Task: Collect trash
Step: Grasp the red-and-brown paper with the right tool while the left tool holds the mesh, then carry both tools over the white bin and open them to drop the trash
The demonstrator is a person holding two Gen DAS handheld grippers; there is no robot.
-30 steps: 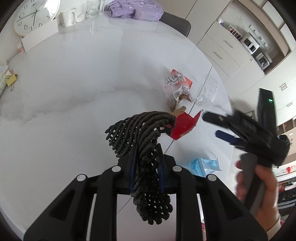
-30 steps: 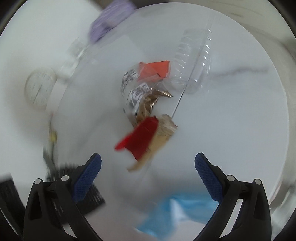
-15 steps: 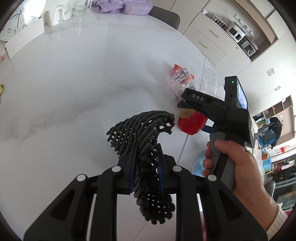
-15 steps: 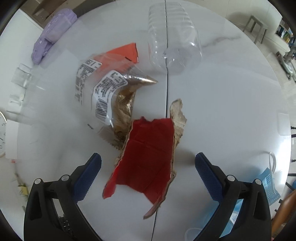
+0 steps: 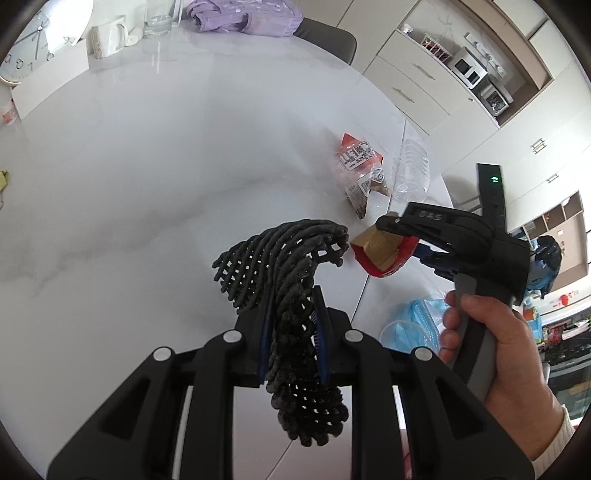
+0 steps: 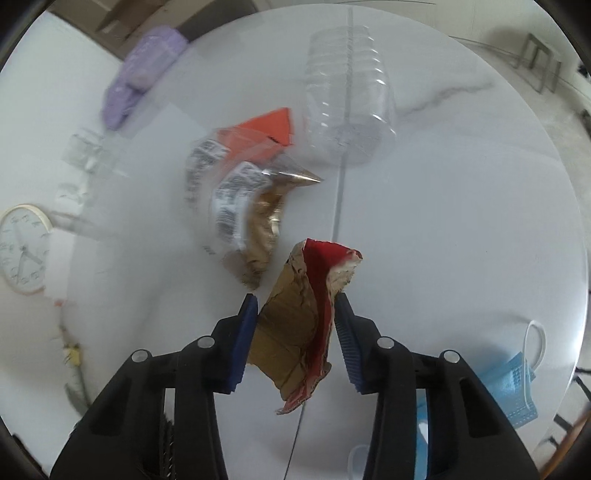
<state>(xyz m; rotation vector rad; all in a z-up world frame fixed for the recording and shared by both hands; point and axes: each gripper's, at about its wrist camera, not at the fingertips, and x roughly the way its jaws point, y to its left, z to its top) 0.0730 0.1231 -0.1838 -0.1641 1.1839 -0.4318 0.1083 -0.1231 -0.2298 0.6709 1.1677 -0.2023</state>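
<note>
Right claw (image 6: 295,314), jaws just closing, grips torn red cardboard (image 6: 314,295). Left claw (image 5: 291,332) is clamped on a dark knitted bag (image 5: 291,280). Wrapper (image 6: 243,206) lies ahead on the bench (image 6: 443,221).

Table: white marble-look table (image 5: 155,155) with grey veins and a thin seam (image 6: 341,206) running across it.
Landmark: clear plastic bottle (image 6: 349,110), lying on its side over the seam.
Just beside the bottle: crumpled clear wrapper (image 6: 243,206) with printed labels, brown crumbs inside and an orange-red corner.
Well apart from the bottle, near the table's edge: blue face mask (image 6: 521,384), lying flat.
Far side of the table from the bottle: lilac bag (image 5: 243,14), drinking glass (image 5: 159,16), white mug (image 5: 107,37), round wall clock (image 5: 40,40) lying face up.
</note>
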